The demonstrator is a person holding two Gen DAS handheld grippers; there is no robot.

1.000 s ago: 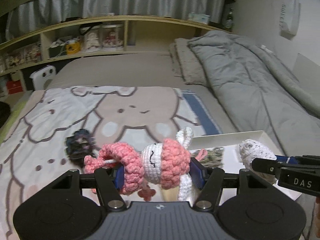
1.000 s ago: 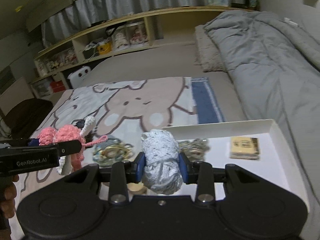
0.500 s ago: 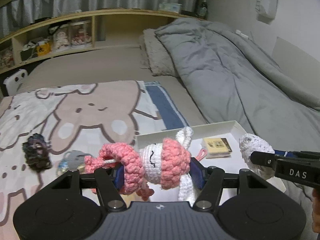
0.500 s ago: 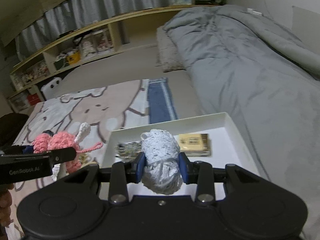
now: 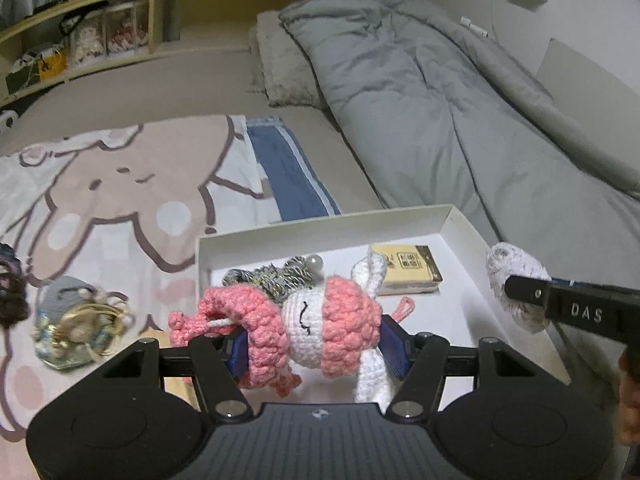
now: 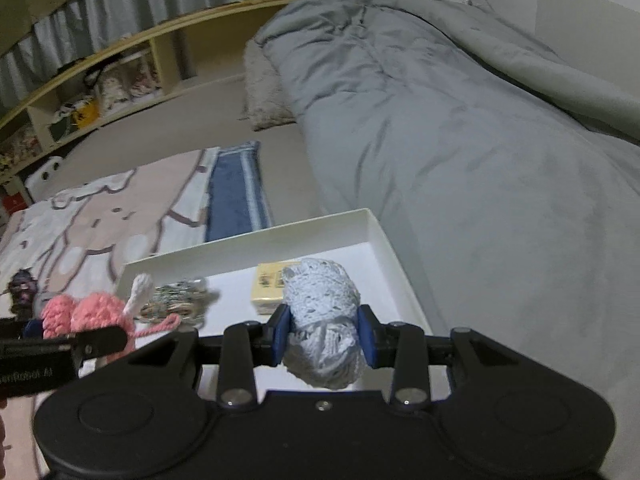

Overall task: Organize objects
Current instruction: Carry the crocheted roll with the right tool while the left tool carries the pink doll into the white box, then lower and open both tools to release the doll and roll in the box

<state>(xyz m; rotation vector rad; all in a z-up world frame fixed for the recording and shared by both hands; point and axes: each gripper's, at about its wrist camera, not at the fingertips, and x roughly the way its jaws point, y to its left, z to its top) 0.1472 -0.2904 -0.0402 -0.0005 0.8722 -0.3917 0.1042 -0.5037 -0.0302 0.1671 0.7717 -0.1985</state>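
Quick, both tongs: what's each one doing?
Left tongs: closed on the pink crochet doll.
Right tongs: closed on the pale lace bundle.

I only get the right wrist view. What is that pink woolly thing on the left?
Observer: A crochet doll with a white face and a stitched, shut eye, clamped in the left gripper.
Visitor: Is anything lying outside the white box?
Observer: Yes, a shiny gold hair ornament lies on the cartoon blanket, left of the box.
Visitor: And the sparkly bundle inside the box?
Observer: That bundle has a pearl bead at its top edge.
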